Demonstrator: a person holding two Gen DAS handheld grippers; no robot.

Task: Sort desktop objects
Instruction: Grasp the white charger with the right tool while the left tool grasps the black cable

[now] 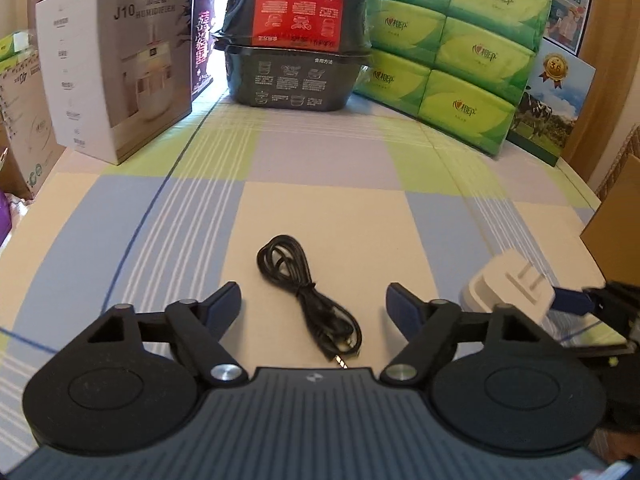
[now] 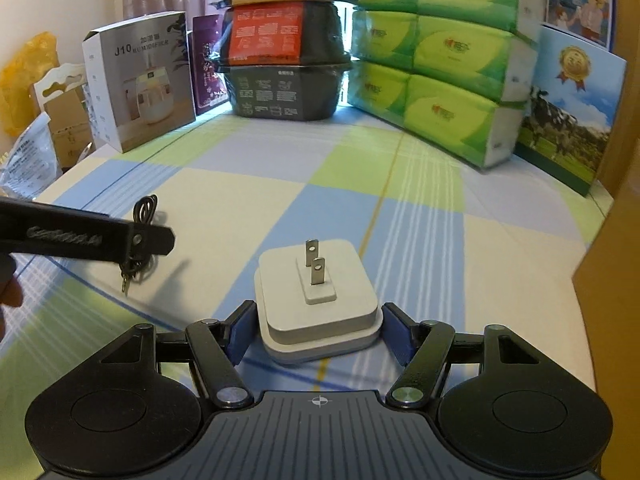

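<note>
So both tools are lined up on their own target here. The left hand-held gripper is spread wide with nothing in it, and the coiled black audio cable with the gold-tipped jack lies on the table between its blue-padded fingers, jack end pointing back at the camera. The right hand-held gripper is also spread wide, and the white square plug adapter with two metal prongs sits prongs-up between its fingers, resting on the checked pastel tablecloth. The pads look close to the adapter's sides, but I can't tell if they're actually touching yet.

My take on doing the grab well: for the adapter, close on the thicker lower base rather than the stepped upper part, and keep the squeeze square across opposite flat sides so it doesn't twist out. Stay low and clear of the prongs.

The cable is the trickier one, I'd guess. It's a loose bundle, so aim for the knotted middle where the strands bunch together, push the fingertips right down to the cloth, then close. Grabbing one loop would probably let the rest dangle and drag.

At the back are a white humidifier box and stacked green tissue packs, well apart from both items
</note>
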